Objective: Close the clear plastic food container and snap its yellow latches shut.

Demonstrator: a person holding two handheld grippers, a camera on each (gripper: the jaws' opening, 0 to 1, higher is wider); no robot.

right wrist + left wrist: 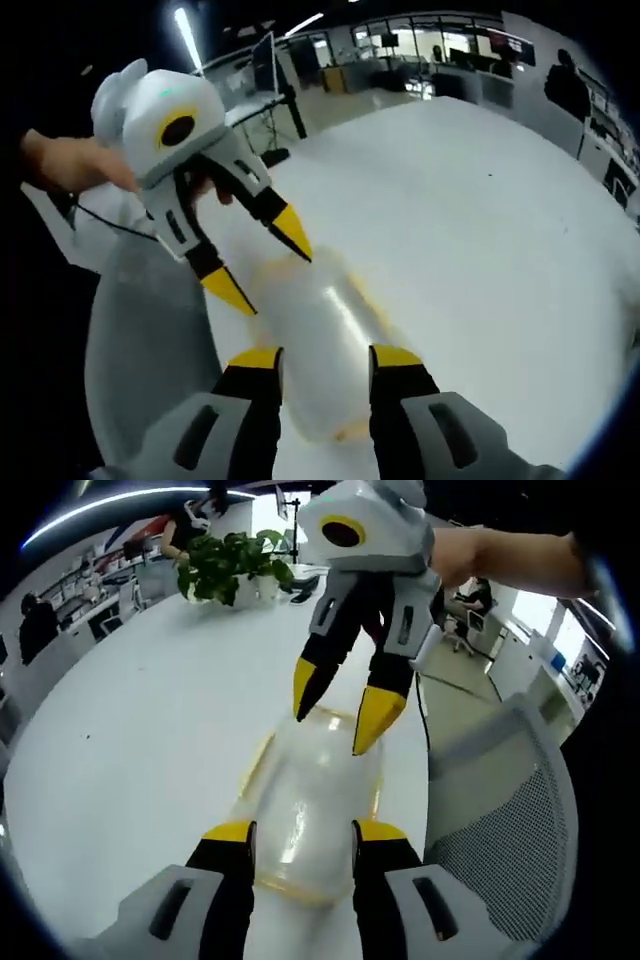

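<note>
Clear container [318, 810] sits on the white counter [140, 730], lid down, lying lengthwise between both sets of jaws. Left gripper [303, 835]: jaws spread, straddling the near end; can't tell if they touch the walls. Right gripper [325, 360]: jaws spread, straddling the opposite end the same way. Yellow latches [257, 763] show along the sides just ahead of the left jaws. Mesh chair [510, 820] right of them, plant [232, 565] far ahead.

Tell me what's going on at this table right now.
A person is working a clear plastic food container on a white table with two handheld grippers. The left gripper straddles one end, jaws open. The right gripper points down at the other end, also open. The yellow latches aren't visibly snapped.
</note>
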